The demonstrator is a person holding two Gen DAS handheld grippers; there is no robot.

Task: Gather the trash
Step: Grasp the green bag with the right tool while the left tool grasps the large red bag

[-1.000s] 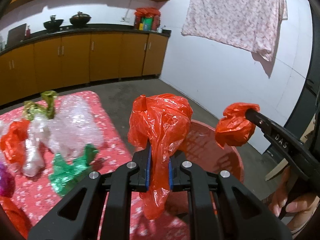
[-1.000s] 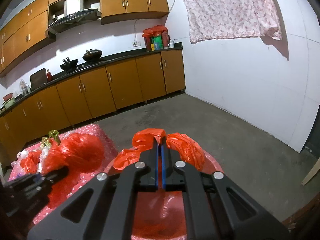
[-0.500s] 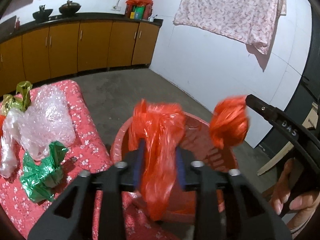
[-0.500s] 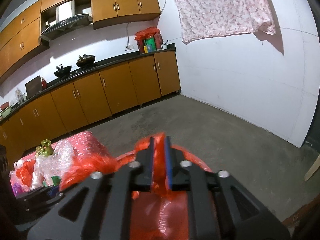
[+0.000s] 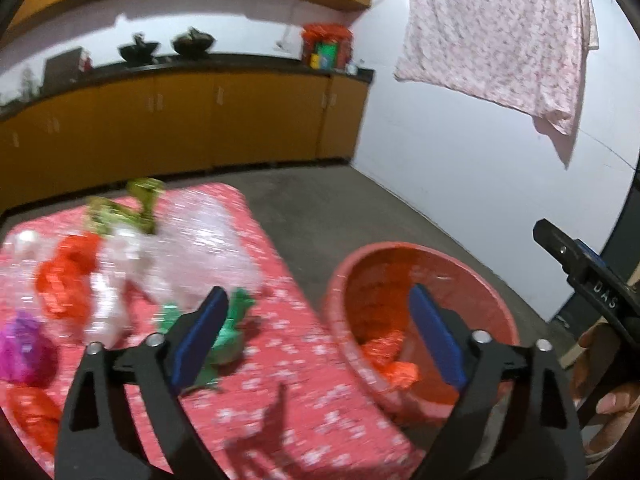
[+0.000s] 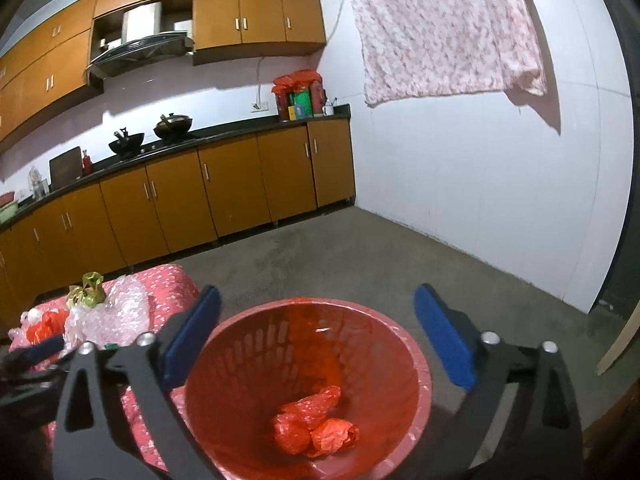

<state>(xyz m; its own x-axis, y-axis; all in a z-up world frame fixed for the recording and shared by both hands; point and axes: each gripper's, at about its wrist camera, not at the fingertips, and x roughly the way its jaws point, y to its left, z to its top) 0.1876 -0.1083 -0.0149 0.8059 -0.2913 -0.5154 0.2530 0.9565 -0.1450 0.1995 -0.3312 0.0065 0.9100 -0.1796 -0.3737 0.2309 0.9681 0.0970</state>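
Observation:
A red plastic basket (image 6: 248, 360) stands on the floor beside the table. Two crumpled red bags (image 6: 316, 420) lie at its bottom, partly showing in the left wrist view as red bags (image 5: 392, 356). My right gripper (image 6: 317, 290) hangs above the basket, its jaws opening with nothing between them. My left gripper (image 5: 317, 290) is over the table's edge next to the basket (image 5: 420, 248), its jaws opening and empty too. On the table lie a green foil wrapper (image 5: 232, 328), bubble wrap (image 5: 208, 240), a red bag (image 5: 64, 276) and a purple wad (image 5: 20, 348).
The table wears a red flowered cloth (image 5: 304, 380). A hand (image 5: 608, 392) holds the right gripper at the right edge. Orange cabinets (image 6: 224, 192) line the far wall, a pink cloth (image 6: 440, 28) hangs on the white wall, and grey floor (image 6: 360, 248) lies between.
Both grippers went from shut on red bags to wide open, and the bags now lie in the basket. The left view has blurred and swung back toward the table.

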